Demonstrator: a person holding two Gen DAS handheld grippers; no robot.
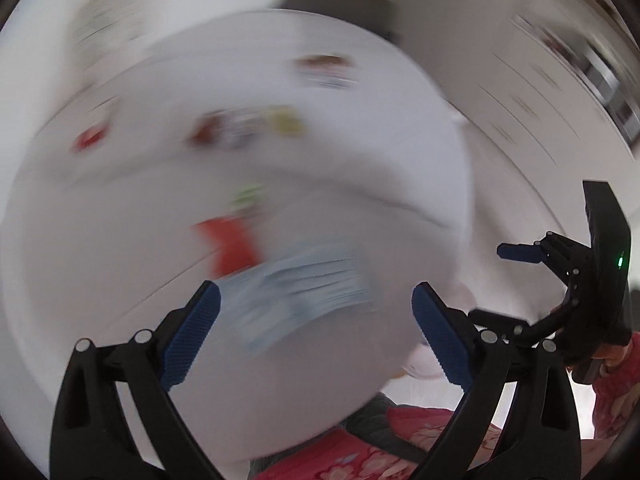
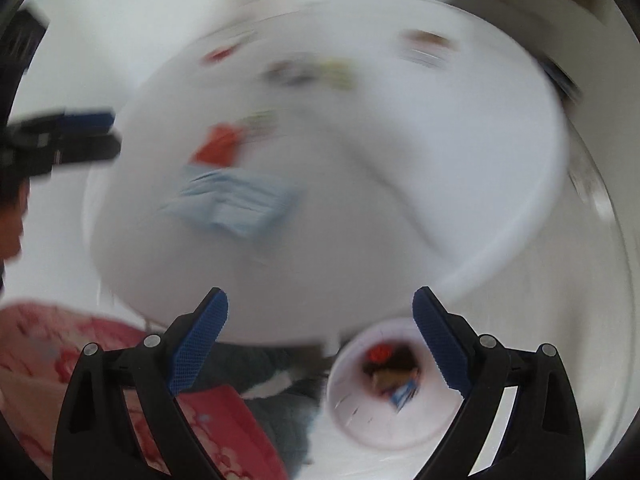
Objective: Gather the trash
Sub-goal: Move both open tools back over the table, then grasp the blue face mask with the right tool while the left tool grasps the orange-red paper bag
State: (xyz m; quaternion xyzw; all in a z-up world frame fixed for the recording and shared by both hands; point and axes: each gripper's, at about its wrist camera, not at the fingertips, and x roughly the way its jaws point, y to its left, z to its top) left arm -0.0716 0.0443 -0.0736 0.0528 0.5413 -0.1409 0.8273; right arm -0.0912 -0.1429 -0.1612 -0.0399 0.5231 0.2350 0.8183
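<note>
Both views are motion-blurred. A round white table (image 1: 120,240) (image 2: 440,200) carries scattered litter: a pale blue packet (image 1: 304,292) (image 2: 236,200), a red wrapper (image 1: 232,244) (image 2: 218,144), and several small wrappers farther back (image 1: 244,128) (image 2: 308,70). My left gripper (image 1: 316,328) is open and empty, just above the blue packet. My right gripper (image 2: 320,332) is open and empty over the table's near edge, with a white bin (image 2: 384,388) holding trash below it. The right gripper also shows in the left wrist view (image 1: 520,252), and the left gripper in the right wrist view (image 2: 88,132).
The person's red patterned clothing (image 1: 400,440) (image 2: 80,360) is below the table's near edge. White cabinets (image 1: 540,100) stand to the right. The floor around the bin is pale.
</note>
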